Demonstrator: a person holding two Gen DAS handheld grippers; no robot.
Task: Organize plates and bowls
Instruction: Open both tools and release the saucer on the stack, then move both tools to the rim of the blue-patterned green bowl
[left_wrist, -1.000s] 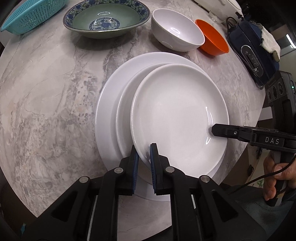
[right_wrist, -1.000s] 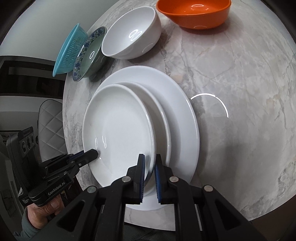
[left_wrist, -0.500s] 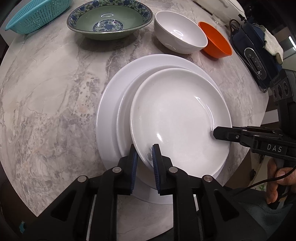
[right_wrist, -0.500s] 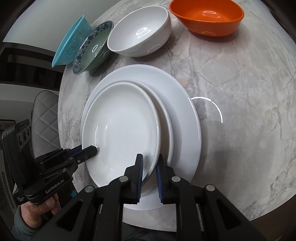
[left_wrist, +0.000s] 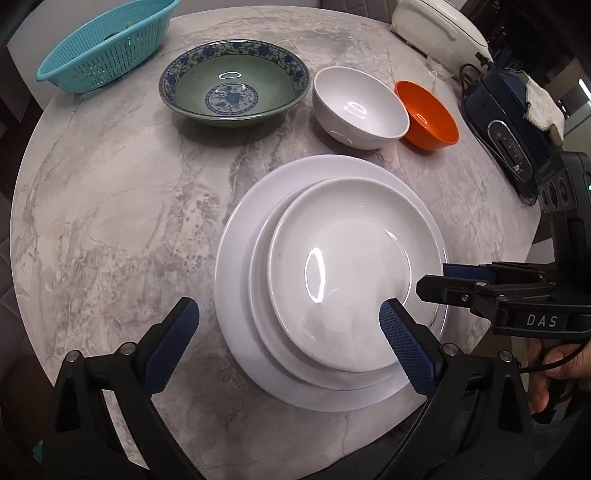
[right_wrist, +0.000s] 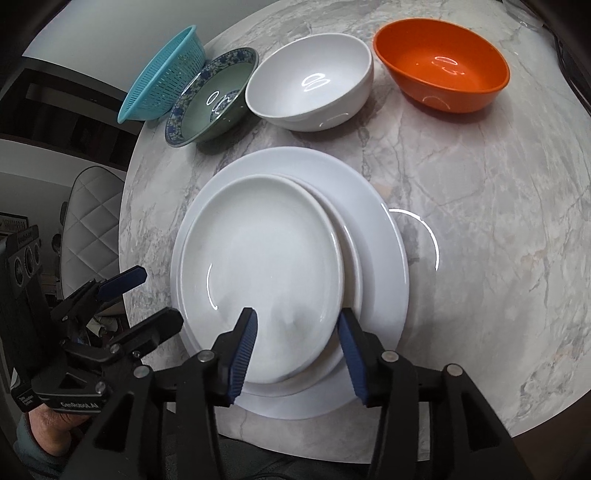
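Plates sit in a three-high stack near the marble table edge: small plate on the middle plate, which is on the big plate. Left gripper is spread wide, holding nothing; right gripper is also parted and empty, fingers over the stack's near rim. Green patterned bowl, white bowl and orange bowl line up behind, teal colander further left.

Black gripper frames, blue ribbed fingers, silver screws
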